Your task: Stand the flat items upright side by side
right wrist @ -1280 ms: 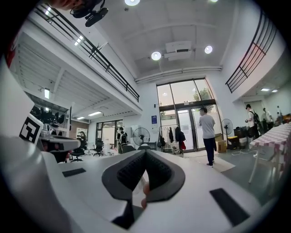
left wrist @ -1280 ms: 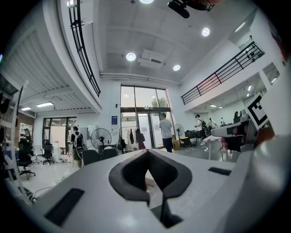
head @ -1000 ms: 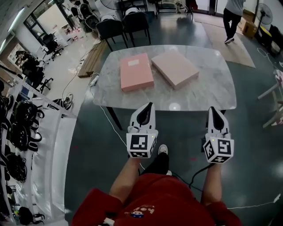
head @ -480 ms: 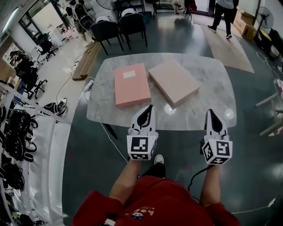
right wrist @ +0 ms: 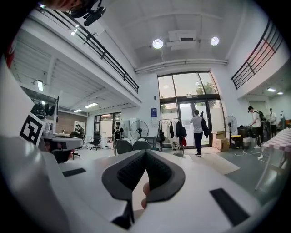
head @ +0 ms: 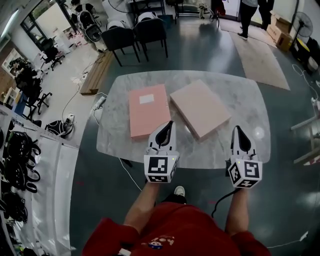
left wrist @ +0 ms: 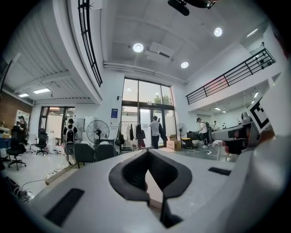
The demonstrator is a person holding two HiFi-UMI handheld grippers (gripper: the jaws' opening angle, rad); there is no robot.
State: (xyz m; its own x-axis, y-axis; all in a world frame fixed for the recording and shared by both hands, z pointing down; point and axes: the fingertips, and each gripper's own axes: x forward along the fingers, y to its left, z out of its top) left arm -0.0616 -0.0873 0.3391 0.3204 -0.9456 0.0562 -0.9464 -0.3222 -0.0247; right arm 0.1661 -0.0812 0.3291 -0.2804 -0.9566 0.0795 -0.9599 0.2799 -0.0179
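Observation:
Two flat pink boxes lie on the marble table in the head view. The left box has a white label; the right box lies askew beside it. My left gripper hovers over the table's near edge, its tip just short of the left box's near right corner, shut and empty. My right gripper is over the near edge to the right of the right box, also shut and empty. The left gripper view shows the jaws closed together against the room beyond. The right gripper view shows the same for its gripper.
Two black chairs stand at the table's far side. A person stands at the back right near a fan. Racks with dark gear line the left. A power strip and cable lie off the table's left edge.
The table has come nearer in the head view, and both grippers now reach over its near edge. Their jaws have stayed shut. The person at the back has walked left.

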